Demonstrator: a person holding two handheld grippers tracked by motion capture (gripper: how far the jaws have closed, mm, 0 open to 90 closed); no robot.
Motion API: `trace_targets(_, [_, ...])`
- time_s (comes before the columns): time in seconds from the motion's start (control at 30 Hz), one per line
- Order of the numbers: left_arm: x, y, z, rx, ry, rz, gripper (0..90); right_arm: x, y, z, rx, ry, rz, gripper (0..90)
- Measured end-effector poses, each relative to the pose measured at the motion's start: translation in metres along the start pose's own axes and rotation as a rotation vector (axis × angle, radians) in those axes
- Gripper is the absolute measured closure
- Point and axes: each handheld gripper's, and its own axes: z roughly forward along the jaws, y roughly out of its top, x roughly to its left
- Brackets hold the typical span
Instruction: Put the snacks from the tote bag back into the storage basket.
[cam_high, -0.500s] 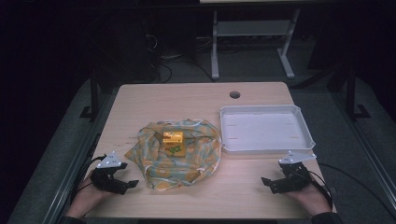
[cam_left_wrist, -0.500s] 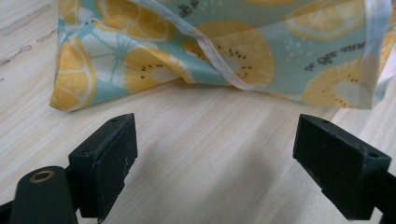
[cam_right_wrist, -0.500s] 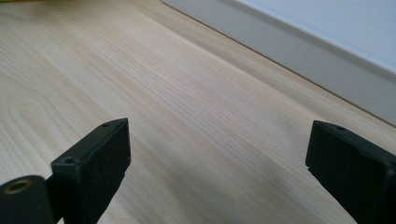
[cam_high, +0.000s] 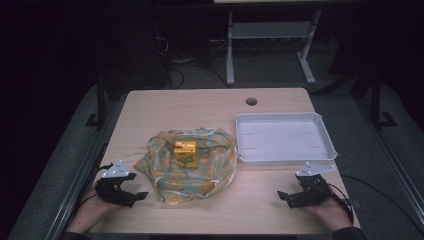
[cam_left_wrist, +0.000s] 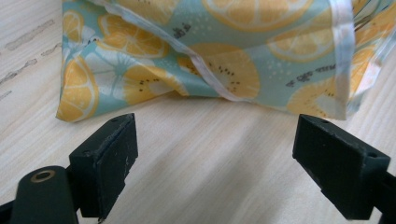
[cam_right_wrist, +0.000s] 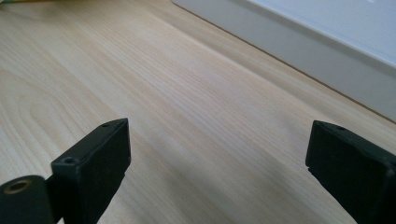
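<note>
Fingers of both grippers gape (nothing between) beside the cloth (cam_high: 190, 165).

Dim room; grey floor (cam_high: 60, 165); light wood table (cam_high: 200, 107); grey metal rack (cam_high: 270, 37) behind; cables (cam_high: 175, 70) on floor.

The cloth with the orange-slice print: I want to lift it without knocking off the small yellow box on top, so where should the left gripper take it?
Probably the near left corner of the cloth, coming in low from the left gripper side. That corner lies flat on the table, faces the open jaws, and is well away from the box.
</note>
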Motion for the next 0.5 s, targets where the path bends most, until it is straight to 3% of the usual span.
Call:
trace_targets(0.1, [0.001,0.004,-0.001,-0.008,-0.004,0.008,13.6,0.000,0.000,0.001,0.012,-0.002,-0.022,6.2])
trace_targets(0.27, [0.000,0.010,-0.004,-0.020,-0.010,0.009,13.6,0.002,0.000,0.000,0.009,-0.007,-0.015,6.1])
trace_targets(0.5, [-0.001,0.027,-0.009,-0.011,-0.011,0.051,13.6,0.004,0.000,-0.002,0.003,-0.007,-0.026,6.2])
